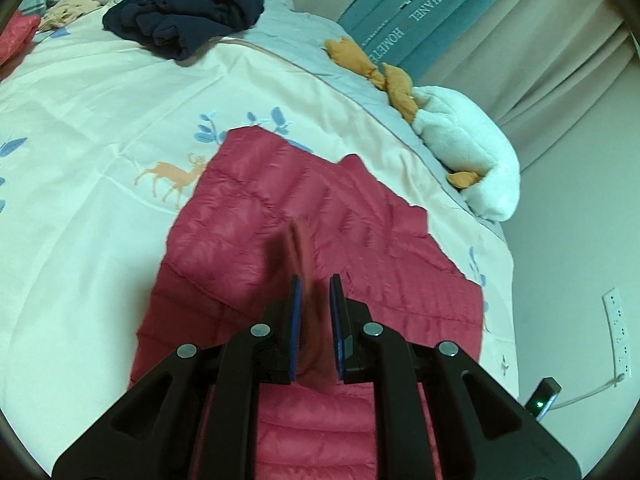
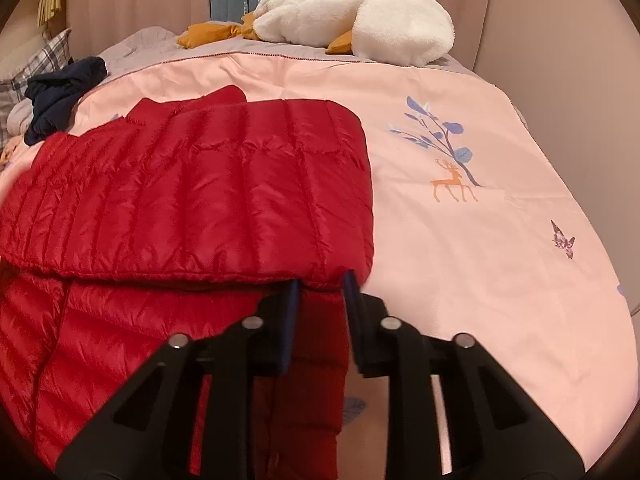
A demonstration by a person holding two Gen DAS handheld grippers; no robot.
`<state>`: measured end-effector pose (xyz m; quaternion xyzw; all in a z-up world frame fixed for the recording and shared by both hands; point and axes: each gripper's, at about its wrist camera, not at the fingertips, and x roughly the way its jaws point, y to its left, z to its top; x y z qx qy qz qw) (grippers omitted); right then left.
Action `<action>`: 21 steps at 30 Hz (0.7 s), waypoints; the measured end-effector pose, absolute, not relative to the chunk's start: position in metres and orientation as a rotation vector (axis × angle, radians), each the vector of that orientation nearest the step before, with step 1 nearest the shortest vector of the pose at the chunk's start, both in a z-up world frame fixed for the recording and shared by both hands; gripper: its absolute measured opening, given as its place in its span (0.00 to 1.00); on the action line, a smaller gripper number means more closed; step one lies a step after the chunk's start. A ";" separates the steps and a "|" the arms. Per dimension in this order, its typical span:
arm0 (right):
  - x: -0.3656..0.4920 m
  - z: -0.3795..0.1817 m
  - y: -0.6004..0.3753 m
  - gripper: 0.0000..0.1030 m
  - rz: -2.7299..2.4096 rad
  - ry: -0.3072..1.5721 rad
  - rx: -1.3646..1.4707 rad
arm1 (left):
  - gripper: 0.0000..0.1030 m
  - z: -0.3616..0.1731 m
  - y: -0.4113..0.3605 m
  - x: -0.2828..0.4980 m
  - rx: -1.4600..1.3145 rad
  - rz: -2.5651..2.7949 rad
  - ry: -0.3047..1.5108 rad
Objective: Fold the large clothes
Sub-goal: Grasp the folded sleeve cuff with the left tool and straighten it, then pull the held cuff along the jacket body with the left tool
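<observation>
red quilted puffer jacket (image 2: pixel 192 184) spread on pale pink deer-print bed cover (image 2: pixel 460 240), top layer folded over | right gripper (image 2: pixel 320 280) at folded edge's right corner, jaws narrow, pinching jacket fabric | left gripper (image 1: pixel 314 284) above jacket, nearly closed on a blurred raised fold | white plush goose (image 2: pixel 360 20) at far bed edge | dark navy garment heap (image 1: pixel 184 4) well apart

A bed, its pale quilt (image 2: pixel 460 280) printed with deer and blue leaves, carries a red down jacket (image 2: pixel 192 184) partly folded, a dark blue garment heap (image 1: pixel 184 4), and a white plush goose (image 2: pixel 352 16) at the far edge.
</observation>
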<state>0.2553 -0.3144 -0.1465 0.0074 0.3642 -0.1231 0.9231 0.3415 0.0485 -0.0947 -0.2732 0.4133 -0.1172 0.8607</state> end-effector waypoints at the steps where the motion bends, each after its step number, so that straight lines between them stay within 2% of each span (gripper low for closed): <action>1: 0.256 -0.145 -0.314 0.15 -0.246 0.741 0.017 | 0.13 -0.098 0.050 0.344 -0.575 -0.241 0.874; 9: 0.257 -0.145 -0.307 0.14 -0.242 0.739 -0.013 | 0.16 -0.120 0.048 0.351 -0.607 -0.273 0.937; 10: 0.256 -0.145 -0.308 0.14 -0.241 0.738 -0.010 | 0.18 -0.124 0.050 0.351 -0.629 -0.288 0.949; 12: 0.256 -0.145 -0.309 0.14 -0.238 0.736 -0.001 | 0.35 -0.130 0.053 0.350 -0.646 -0.293 0.965; 17: 0.256 -0.146 -0.308 0.15 -0.236 0.739 0.000 | 0.57 -0.148 0.063 0.348 -0.716 -0.297 0.993; 21: 0.257 -0.148 -0.308 0.16 -0.238 0.745 -0.003 | 0.57 -0.164 0.055 0.351 -0.772 -0.384 1.042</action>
